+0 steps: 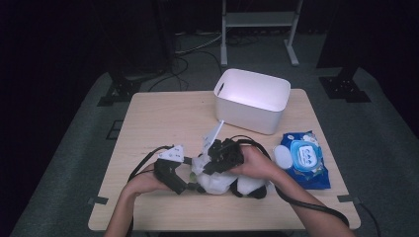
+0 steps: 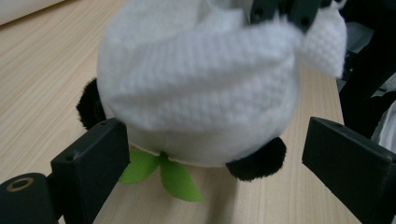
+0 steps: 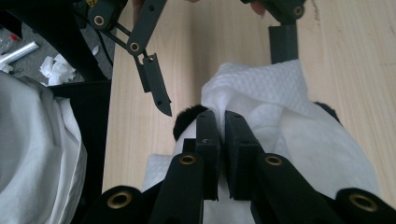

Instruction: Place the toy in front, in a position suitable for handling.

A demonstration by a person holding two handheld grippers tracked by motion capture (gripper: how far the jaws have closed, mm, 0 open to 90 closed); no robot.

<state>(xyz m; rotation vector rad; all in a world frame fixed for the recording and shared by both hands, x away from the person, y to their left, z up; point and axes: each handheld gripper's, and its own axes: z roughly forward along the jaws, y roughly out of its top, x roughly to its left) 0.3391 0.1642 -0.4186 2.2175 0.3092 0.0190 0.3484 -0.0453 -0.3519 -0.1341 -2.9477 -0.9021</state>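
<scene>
Right gripper view: right hand-held gripper (image 3: 223, 122) pinches white wipe (image 3: 261, 88) (over panda toy (image 2: 256, 162)); left hand-held gripper (image 2: 212, 154) gapes.

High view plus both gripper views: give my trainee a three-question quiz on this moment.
1. True or false: the right gripper is shut on the white wipe.
2. What lies under the wipe? A) plush panda B) sponge C) cup
3. Fill in: the left gripper has its jaws ___ either side of the plush panda.

Key: 1 true. 2 A. 3 open. Extra: the white bin stands behind; the wipes packet lies beside.
</scene>
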